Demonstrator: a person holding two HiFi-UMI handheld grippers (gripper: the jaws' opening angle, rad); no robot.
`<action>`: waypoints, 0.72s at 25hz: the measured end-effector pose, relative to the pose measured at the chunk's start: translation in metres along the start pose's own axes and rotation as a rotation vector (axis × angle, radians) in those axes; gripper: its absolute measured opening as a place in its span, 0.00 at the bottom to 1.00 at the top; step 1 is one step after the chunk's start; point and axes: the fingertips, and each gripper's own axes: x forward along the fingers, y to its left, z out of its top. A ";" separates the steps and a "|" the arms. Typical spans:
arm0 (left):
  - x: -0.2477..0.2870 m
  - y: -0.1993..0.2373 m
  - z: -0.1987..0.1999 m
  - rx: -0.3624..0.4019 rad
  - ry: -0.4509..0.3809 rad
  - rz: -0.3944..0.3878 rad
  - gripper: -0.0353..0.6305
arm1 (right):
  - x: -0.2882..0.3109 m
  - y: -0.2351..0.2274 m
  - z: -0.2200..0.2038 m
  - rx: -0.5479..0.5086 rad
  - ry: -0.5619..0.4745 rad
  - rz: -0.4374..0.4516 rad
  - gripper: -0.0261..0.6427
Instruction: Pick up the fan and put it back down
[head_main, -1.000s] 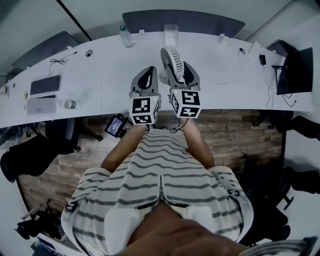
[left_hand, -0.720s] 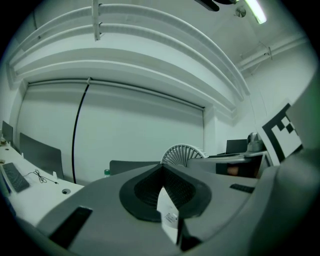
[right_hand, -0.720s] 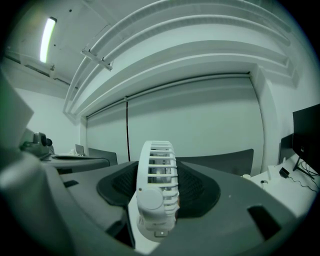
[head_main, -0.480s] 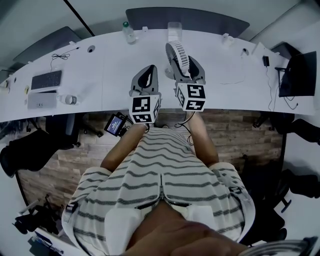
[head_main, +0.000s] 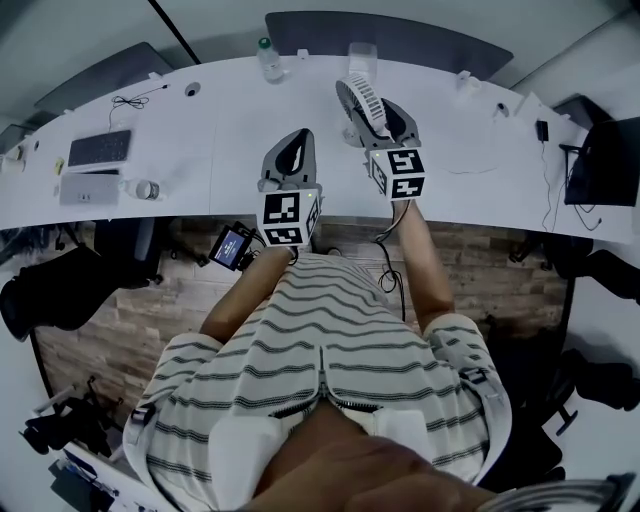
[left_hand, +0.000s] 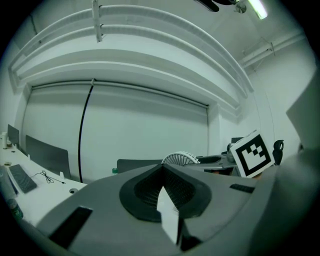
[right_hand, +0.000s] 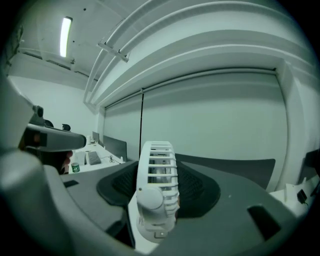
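Note:
A small white fan (head_main: 359, 101) with a slatted round grille is held over the white desk (head_main: 220, 130) by my right gripper (head_main: 386, 112), which is shut on it. In the right gripper view the fan (right_hand: 156, 192) stands between the dark jaws of the right gripper (right_hand: 159, 172), tilted a little. I cannot tell whether its base touches the desk. My left gripper (head_main: 296, 140) hovers at the desk's near edge, left of the fan, shut with nothing in it. The left gripper view shows the left gripper (left_hand: 162, 171) with jaws together and the fan (left_hand: 181, 158) beyond.
A keyboard (head_main: 98, 148) and a small can (head_main: 148, 189) lie at the desk's left. A bottle (head_main: 268, 58) and a clear cup (head_main: 362, 57) stand at the back edge. A thin cable (head_main: 470, 166) and a dark monitor (head_main: 600, 160) are at the right.
My right gripper has carried the fan farther out over the desk and to the right. The left gripper has stayed where it was.

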 end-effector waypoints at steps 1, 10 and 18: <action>0.000 0.003 0.000 -0.001 0.001 0.006 0.06 | 0.006 0.001 -0.004 -0.006 0.009 0.018 0.37; -0.002 0.021 -0.003 -0.011 0.005 0.043 0.06 | 0.044 0.013 -0.033 -0.078 0.091 0.176 0.37; -0.003 0.033 -0.006 -0.020 0.013 0.068 0.06 | 0.069 0.018 -0.055 -0.137 0.185 0.249 0.37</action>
